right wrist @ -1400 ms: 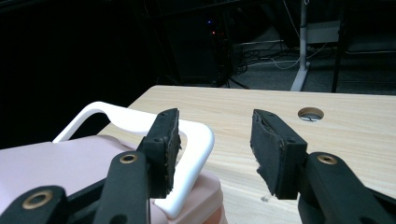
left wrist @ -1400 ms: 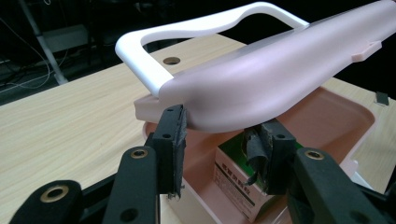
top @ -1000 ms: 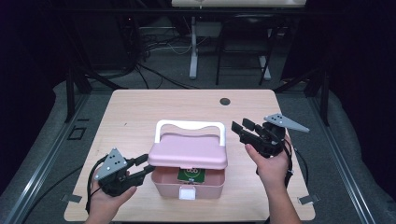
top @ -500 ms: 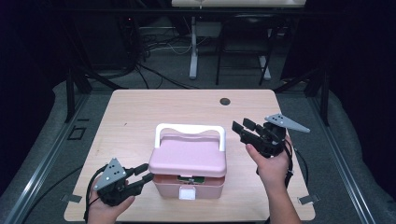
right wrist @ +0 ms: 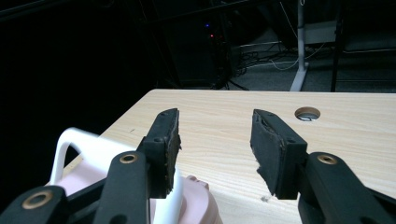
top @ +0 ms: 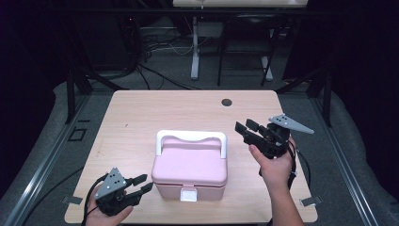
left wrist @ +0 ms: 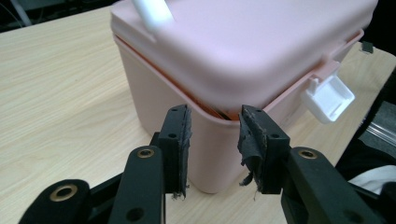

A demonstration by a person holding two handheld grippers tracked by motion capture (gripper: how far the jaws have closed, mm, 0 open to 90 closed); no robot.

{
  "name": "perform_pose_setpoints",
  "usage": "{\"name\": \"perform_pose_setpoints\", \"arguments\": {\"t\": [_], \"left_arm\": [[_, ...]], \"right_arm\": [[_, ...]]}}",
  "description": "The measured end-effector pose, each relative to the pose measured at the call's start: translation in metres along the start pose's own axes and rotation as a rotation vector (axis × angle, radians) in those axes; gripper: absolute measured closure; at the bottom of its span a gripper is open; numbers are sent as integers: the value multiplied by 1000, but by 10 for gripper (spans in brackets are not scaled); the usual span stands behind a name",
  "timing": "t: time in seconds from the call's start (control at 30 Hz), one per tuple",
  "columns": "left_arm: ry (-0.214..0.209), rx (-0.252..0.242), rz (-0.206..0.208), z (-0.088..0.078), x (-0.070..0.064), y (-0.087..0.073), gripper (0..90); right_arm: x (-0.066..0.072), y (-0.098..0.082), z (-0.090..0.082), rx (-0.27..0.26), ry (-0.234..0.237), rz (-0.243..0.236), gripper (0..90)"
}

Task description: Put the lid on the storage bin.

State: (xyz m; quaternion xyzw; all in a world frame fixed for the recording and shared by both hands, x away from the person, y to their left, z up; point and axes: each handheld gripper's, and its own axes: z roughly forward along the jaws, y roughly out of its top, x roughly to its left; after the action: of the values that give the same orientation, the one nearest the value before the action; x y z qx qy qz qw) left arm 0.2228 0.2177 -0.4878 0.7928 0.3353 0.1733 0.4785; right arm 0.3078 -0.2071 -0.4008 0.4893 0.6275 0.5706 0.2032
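Left hand-held gripper (top: 141,184): you have drawn it back and down to the near left corner of the pink box (top: 190,165), and its jaws have just been closing a little. They stand open, with nothing pressed between the pads; the box's rounded corner sits just beyond the tips in the left gripper view. A second ago the lid was raised off the box, showing something green inside; now it lies down on the base. Judgement: the closing of the lid is done or nearly done, and the latch comes next.

Right hand-held gripper (top: 246,128): you hold it just right of the box, above the tabletop (top: 141,117), jaws open and empty. It has not shifted.

Box: sits near the front middle of the tabletop. Pale pink plastic, rounded corners. White handle (top: 190,137) lies at the box's far edge. White latch (top: 188,194) on the near face sticks outward in the left gripper view, so it looks unfastened. A thin seam shows at the near corner under the lid.
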Motion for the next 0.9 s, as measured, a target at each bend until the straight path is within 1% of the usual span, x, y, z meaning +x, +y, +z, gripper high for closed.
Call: {"name": "perform_pose_setpoints", "arguments": {"t": [0.07, 0.13, 0.27, 0.37, 0.43, 0.5, 0.53, 0.57, 0.63, 0.7, 0.77, 0.83, 0.9], "left_arm": [[7, -8, -2, -1, 3, -1, 625], [6, -17, -22, -1, 6, 0, 625], [30, -25, -30, 1, 14, 2, 621], [53, -29, -55, 3, 22, 2, 607], [73, -23, -66, 7, 28, 1, 598], [96, -19, -69, 10, 35, 0, 595], [101, -17, -80, 11, 38, 0, 595], [109, -17, -84, 12, 42, -1, 595], [131, -12, -94, 15, 48, -1, 595], [142, -9, -103, 18, 55, -1, 595], [141, -10, -125, 22, 60, -1, 594], [152, -9, -132, 27, 64, 0, 595], [162, -4, -126, 30, 69, 1, 595]], "right_arm": [[-1, 0, 0, -1, -2, 0, 520], [-1, 0, 0, -1, -2, 0, 520], [-1, 0, 0, 1, -3, 0, 520], [-2, 0, 0, 3, -8, -2, 520], [-4, -1, 0, 2, -10, 5, 519], [-7, -2, 1, 5, -17, 9, 519], [-8, -3, 2, 5, -20, 12, 520], [-9, -3, 3, 10, -25, 10, 520], [-12, -4, 4, 13, -33, 19, 520], [-15, -5, 5, 16, -41, 23, 520], [-17, -6, 6, 19, -45, 26, 520], [-19, -7, 7, 22, -52, 26, 519], [-21, -9, 9, 26, -61, 27, 520]]}}
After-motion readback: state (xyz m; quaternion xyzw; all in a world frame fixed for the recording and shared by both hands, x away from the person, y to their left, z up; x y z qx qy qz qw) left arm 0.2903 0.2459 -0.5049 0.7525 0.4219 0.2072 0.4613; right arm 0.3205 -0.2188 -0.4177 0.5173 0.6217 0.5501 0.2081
